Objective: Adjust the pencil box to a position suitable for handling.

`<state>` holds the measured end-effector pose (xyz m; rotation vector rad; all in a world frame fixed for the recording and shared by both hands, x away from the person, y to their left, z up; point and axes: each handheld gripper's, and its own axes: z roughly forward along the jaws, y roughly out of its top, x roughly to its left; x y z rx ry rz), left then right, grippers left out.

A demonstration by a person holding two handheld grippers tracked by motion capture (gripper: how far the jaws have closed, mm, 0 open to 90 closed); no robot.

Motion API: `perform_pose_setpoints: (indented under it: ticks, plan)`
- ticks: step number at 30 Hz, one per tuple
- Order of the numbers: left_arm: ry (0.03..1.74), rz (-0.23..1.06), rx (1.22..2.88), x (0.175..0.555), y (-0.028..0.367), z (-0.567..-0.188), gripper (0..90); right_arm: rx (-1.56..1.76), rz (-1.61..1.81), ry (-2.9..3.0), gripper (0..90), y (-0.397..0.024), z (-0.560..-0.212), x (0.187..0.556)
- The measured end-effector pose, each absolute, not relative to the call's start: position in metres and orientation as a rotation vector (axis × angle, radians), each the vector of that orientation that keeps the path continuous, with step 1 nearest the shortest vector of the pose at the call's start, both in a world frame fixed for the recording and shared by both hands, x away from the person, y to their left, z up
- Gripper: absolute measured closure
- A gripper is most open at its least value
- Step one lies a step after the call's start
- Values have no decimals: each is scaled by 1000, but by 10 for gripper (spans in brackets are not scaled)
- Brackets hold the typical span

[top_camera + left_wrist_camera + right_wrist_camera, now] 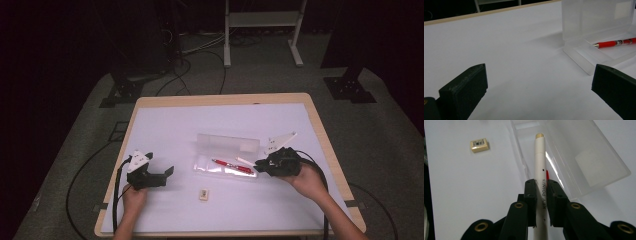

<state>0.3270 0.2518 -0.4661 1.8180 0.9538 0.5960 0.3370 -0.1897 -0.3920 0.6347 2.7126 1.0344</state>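
A clear plastic case lies open in the middle of the white table, its lid standing up behind the tray. A red pen lies in the tray. My right gripper is shut on a white pen marked KEY POINTS, held over the case's right end with the tip pointing into it. My left gripper rests at the table's left, jaws wide open, nothing between them; from it the red pen lies ahead to the right.
A small beige eraser with a barcode label lies on the table in front of the case, also in the right gripper view. The table's wooden edge runs along the far side. Cables and stand feet lie on the floor beyond.
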Motion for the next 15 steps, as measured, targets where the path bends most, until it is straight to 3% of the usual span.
perform_pose_setpoints:
  ticks: [15]
  plan:
    - [950,597,1822,327,252,-466,0,580,1041,2737,782,-171,-395,345]
